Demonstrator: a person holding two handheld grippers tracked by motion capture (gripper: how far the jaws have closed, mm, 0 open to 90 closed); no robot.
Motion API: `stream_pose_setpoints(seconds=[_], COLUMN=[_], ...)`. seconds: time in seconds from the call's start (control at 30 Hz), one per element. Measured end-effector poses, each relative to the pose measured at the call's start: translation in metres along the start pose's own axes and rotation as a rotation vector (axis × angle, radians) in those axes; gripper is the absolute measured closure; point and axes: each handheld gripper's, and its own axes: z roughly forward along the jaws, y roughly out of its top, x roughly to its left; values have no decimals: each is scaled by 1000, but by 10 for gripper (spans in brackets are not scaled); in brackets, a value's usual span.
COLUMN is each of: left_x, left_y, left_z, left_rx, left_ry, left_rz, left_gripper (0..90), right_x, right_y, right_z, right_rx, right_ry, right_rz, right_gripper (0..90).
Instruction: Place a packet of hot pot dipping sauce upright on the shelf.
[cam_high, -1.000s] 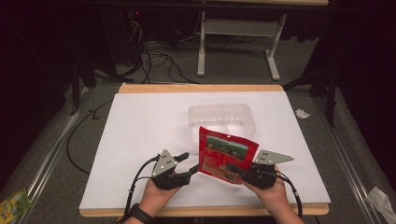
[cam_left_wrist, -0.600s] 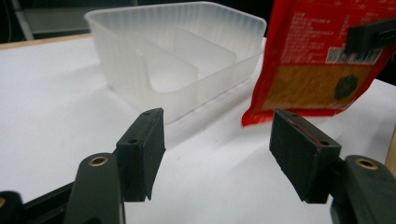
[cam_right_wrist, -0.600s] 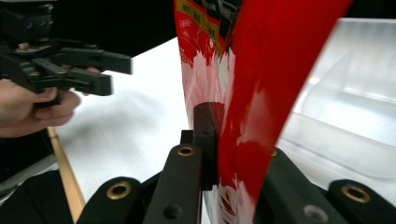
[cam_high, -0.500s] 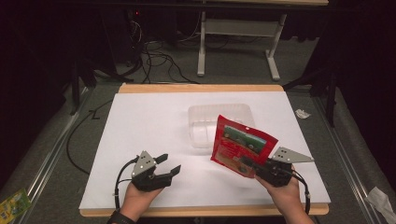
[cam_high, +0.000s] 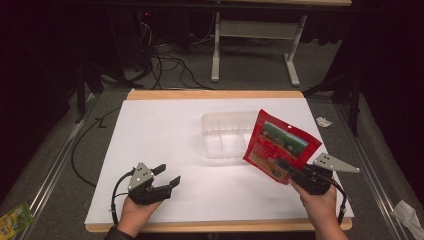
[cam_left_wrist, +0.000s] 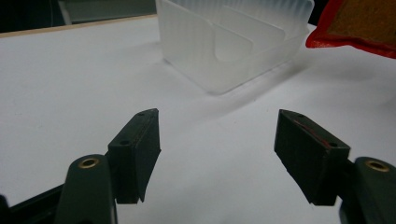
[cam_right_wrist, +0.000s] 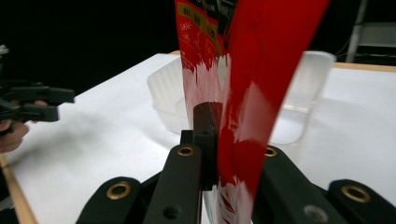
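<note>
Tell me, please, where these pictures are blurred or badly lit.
High view: white table bright, surroundings nearly black. Left gripper view: jaws sharp, clear bin and red pouch soft. Right gripper view: the pouch sits very close and smeared; background black.

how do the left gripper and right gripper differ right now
The left gripper has its jaws spread wide with nothing between them; the right gripper is clamped on the red pouch. The left gripper sits low over bare white table, away from the clear plastic bin; the right gripper holds the pouch raised beside that bin. Both are black and hand-held.
</note>
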Motion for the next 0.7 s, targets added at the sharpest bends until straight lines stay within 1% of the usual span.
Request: stream_pose_setpoints(seconds=[0.07,0.13,0.17,0.23,0.27,0.33,0.4,0.47,0.53,0.63,0.67,0.7], left_x=[0,0,0,1,2,2,2,2,2,2,1,2], left_y=[1,1,1,1,1,1,1,1,1,2,2,2], left_z=[0,0,1,2,2,2,1,0,0,-1,-1,-2], left_rx=[-7,-6,-3,-3,-4,-4,-4,-13,-16,-17,-24,-26], left_ry=[-7,-9,-10,-12,-15,-16,-18,-24,-24,-25,-24,-26], left_rz=[3,6,10,13,11,12,16,9,10,13,12,14], left_gripper=[316,316,317,317,316,316,316,316,316,316,316,316], right_x=[-3,-5,-6,-7,-8,-7,-6,-5,-4,-3,-3,-3], right_y=[1,2,3,3,4,5,7,8,11,14,18,18], right_z=[-2,-4,-4,-4,-4,-2,-1,0,6,9,12,12], right_rx=[-9,-18,-20,-21,-25,-31,-33,-36,-38,-36,-35,-35], right_ry=[-24,-41,-53,-61,-73,-95,-107,-110,-122,-127,-130,-130], right_rz=[2,15,16,20,31,32,32,34,40,40,34,34], right_gripper=[867,868,867,868,867,867,868,867,867,867,867,867])
